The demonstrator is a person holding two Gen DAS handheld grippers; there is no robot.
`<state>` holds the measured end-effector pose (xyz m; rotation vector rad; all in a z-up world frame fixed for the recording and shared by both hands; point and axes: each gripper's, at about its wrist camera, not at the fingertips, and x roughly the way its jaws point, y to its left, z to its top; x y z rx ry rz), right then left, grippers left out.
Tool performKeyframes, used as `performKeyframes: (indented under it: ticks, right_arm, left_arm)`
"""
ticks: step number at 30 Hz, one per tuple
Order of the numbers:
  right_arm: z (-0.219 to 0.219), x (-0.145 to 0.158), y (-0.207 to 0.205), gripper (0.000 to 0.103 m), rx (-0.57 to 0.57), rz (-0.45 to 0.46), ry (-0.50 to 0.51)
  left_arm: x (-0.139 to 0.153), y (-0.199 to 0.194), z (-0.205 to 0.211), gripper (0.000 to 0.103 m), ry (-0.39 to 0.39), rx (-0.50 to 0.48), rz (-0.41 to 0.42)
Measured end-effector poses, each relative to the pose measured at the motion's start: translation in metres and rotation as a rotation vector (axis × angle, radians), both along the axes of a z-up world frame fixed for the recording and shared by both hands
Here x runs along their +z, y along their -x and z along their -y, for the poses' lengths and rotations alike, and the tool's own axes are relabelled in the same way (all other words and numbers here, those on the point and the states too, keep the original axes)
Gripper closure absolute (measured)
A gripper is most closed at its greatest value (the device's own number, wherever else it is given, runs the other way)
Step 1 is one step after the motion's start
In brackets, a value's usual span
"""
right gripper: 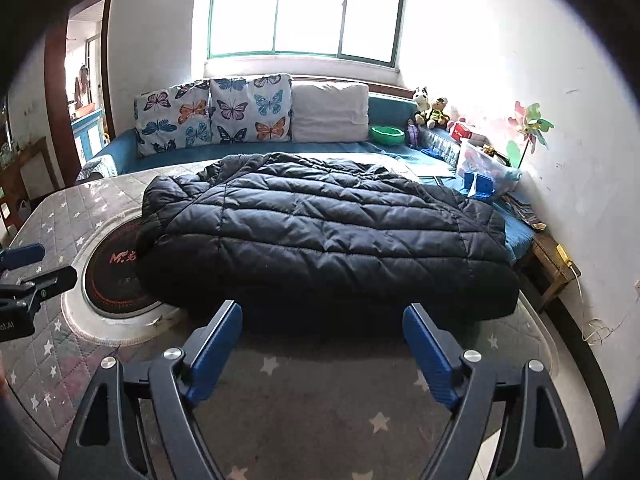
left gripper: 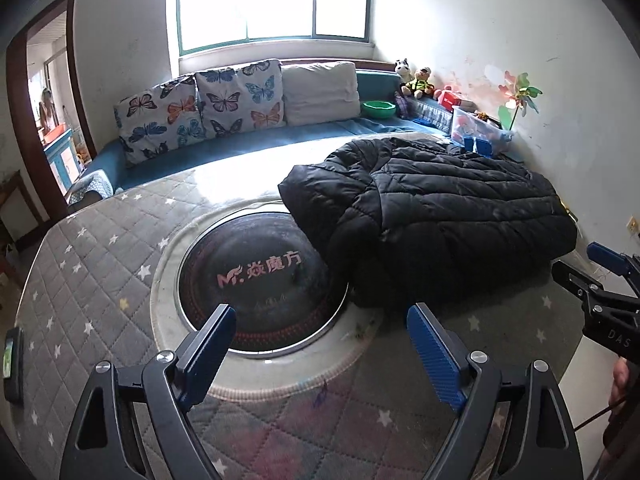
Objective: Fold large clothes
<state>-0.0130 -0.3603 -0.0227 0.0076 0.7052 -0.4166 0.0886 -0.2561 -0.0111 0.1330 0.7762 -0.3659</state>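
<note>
The table (right gripper: 100, 360) under its grey star-printed quilted cover carries everything here, with a round dark glass hob (left gripper: 256, 280) set in its middle. On the far right part of that table lies the black padded jacket (right gripper: 320, 240), folded into a thick, roughly rectangular bundle. One end overlaps the rim of the hob; the other reaches close to the table's right edge, and its near long side faces the table's front edge.

Judging by that shape, the fold looks largely done — the step in hand seems to be a pause between folds, or the finish. If another fold is wanted, the next move calls for both grippers to come forward to the near long side, take hold near its two ends, and lift evenly so the puffy layers do not slide apart.

The jacket is quilted in crosswise seams, slightly glossy and full of air. A folded sleeve or hood bulges at its left end — which of the two I cannot tell.

The left gripper (left gripper: 320, 328) and the right gripper (right gripper: 322, 322) both stand wide apart and empty, above bare cover and short of the jacket.
</note>
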Motion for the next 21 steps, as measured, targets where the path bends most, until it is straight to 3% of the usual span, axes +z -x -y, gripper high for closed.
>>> performKeyframes:
  ticks: [21]
  right_arm:
    - [-0.003,-0.004,0.026,0.012,-0.029,0.034,-0.024]
  left_arm:
    - [-0.01,0.025,0.024,0.009,-0.055,-0.031,-0.002]
